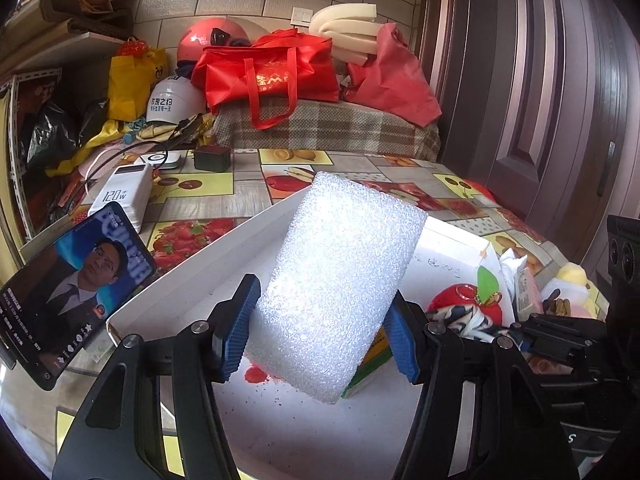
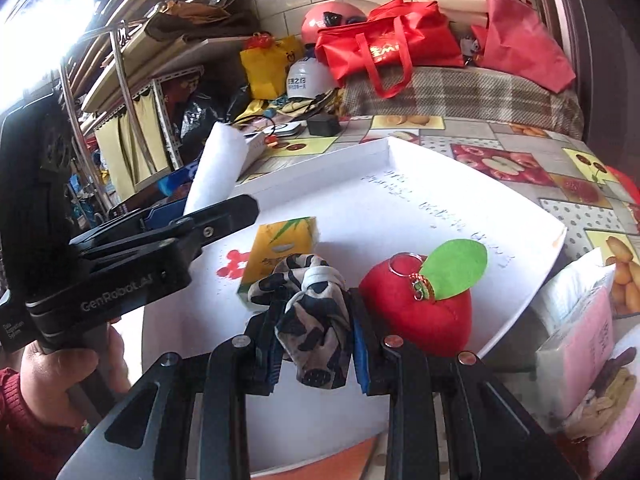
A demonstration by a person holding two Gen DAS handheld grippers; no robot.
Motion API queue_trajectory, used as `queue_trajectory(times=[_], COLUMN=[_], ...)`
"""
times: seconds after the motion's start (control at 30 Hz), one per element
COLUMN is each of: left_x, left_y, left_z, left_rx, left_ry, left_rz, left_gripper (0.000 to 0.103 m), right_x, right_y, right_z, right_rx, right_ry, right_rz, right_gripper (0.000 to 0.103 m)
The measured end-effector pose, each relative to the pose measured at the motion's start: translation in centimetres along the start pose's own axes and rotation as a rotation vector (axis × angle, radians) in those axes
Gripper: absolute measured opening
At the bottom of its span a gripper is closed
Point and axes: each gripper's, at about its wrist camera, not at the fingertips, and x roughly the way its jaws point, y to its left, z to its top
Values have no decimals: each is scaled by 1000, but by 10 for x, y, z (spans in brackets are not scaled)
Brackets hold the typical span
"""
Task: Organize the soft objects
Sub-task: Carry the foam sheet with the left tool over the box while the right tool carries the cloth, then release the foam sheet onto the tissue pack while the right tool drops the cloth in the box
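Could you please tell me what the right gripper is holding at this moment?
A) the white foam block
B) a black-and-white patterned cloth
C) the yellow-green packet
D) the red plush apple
B: in the right wrist view, the right gripper is shut on the black-and-white patterned cloth, while the red plush apple sits free on the white tray and the white foam block is in the left gripper.
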Motion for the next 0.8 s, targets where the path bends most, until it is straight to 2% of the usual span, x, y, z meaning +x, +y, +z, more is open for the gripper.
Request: queue_trajectory(times=[0.13,0.2,0.37,0.53,0.6,0.67,0.7,0.73,0.77,0.8], left_x=[1,4,13,9,7,3,0,-3,-5,-5], left_y=[-9,-17,-28,-26,-25,-28,-30,-31,-30,-27], left_z=[3,5,10,11,10,8,7,6,5,5], left_rx=[33,61,86,80,82,95,106,108,101,90], left_ry=[-28,-38,-49,-86,-101,-125,-141,-159,-169,-172], left_rz=[1,4,12,10,25,39,46,57,64,65], left_gripper=[60,60,60,61,66,80,89,93,95,103], right_x=[-4,-5,-5,-4,-3,-3,-3,-4,-4,-4], right_y=[-19,-29,-43,-41,-38,-37,-37,-37,-39,-43], right_z=[9,12,11,12,12,13,13,13,12,12], right_rx=[34,79,154,151,138,136,135,138,153,174], right_ry=[-67,-83,-80,-76,-72,-71,-74,-77,-80,-78], right_rz=[-126,-161,-182,-178,-173,-176,-176,-187,-203,-209], right_gripper=[28,28,28,31,32,44,57,67,73,84])
